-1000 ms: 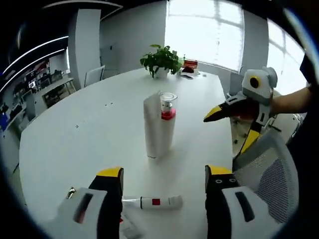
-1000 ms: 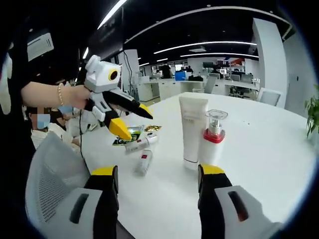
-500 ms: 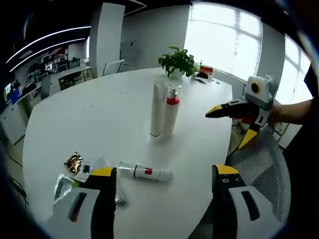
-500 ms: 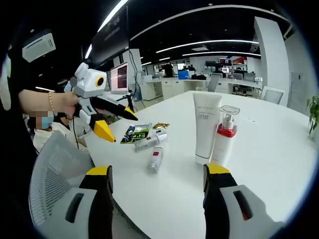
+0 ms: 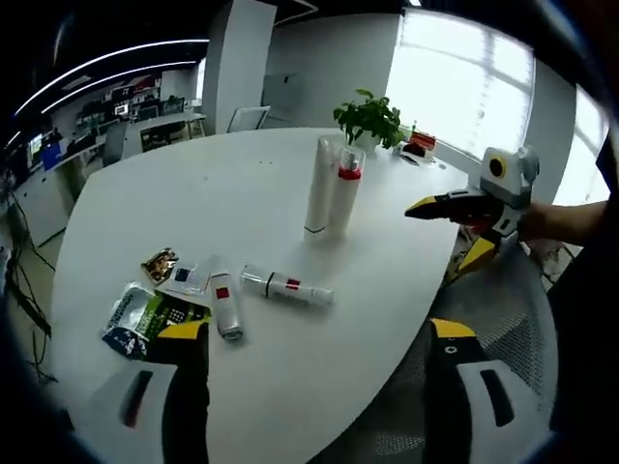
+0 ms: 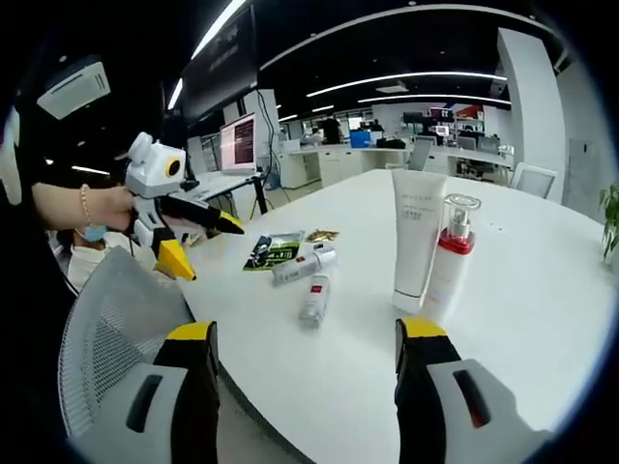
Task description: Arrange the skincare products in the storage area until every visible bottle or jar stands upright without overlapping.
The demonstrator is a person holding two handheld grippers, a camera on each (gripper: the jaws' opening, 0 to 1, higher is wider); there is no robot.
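Two skincare things are standing up side by side on the white table [image 5: 145,193]: a tall white tube [image 5: 320,188] and a pump bottle with a red collar [image 5: 344,192]. Two small tubes are lying flat nearer the table edge, a long tube [image 5: 286,286] pointing sideways across the left gripper's [image 5: 319,338] path and a short tube [image 5: 225,306] beside some packets [image 5: 155,311]. Both the left gripper and the right gripper [image 6: 305,338] are hanging wide open and holding nothing, and the left one looks nearer to the lying tubes.
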